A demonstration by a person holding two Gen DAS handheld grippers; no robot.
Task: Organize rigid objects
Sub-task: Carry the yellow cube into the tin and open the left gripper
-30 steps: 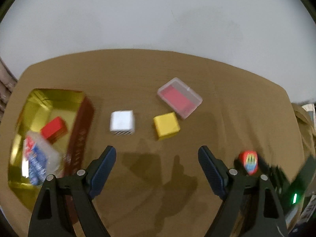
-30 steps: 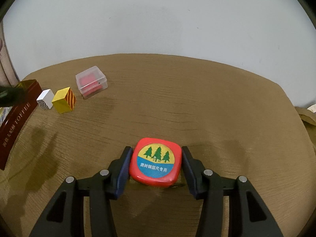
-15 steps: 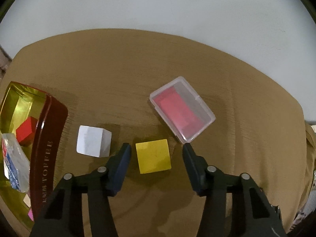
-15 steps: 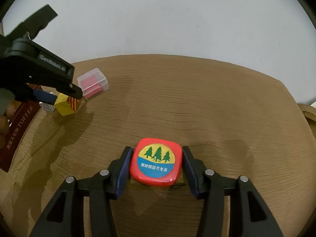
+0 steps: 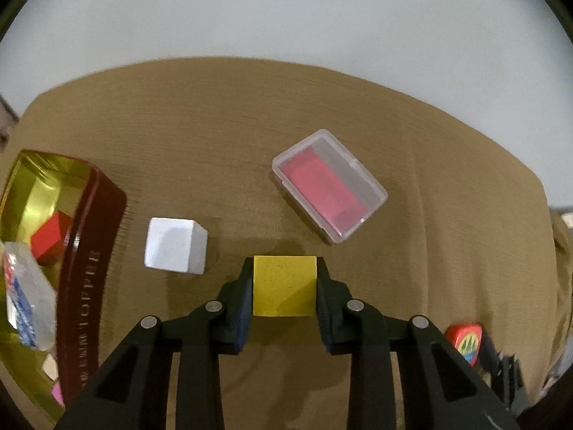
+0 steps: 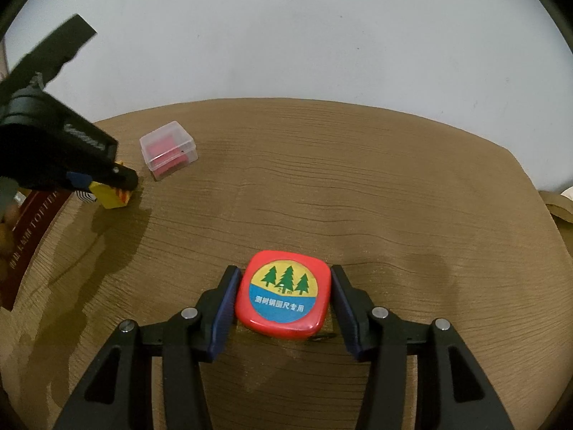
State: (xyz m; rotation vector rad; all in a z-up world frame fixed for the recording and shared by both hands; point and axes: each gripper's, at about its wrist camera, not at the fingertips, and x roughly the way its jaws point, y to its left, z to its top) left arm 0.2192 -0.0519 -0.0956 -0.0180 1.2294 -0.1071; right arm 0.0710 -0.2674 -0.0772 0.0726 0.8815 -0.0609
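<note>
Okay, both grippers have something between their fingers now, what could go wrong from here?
1. The left gripper clamps the yellow cube with the white cube close beside it; swinging toward the toffee tin might knock it.
2. The right gripper grips the red tape measure by its rounded sides, and a small gap shows at the right pad, so it may slip or twist.

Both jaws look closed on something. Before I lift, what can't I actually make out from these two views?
- Tin, left wrist view: cut off by the frame edge, so its contents show only partly.
- White cube, right wrist view: mostly hidden behind the left gripper.
- Yellow cube: its underside, so contact with the table is unclear.
- Red tape measure, right wrist view: a thin gap may remain beside the right gripper pads.
</note>
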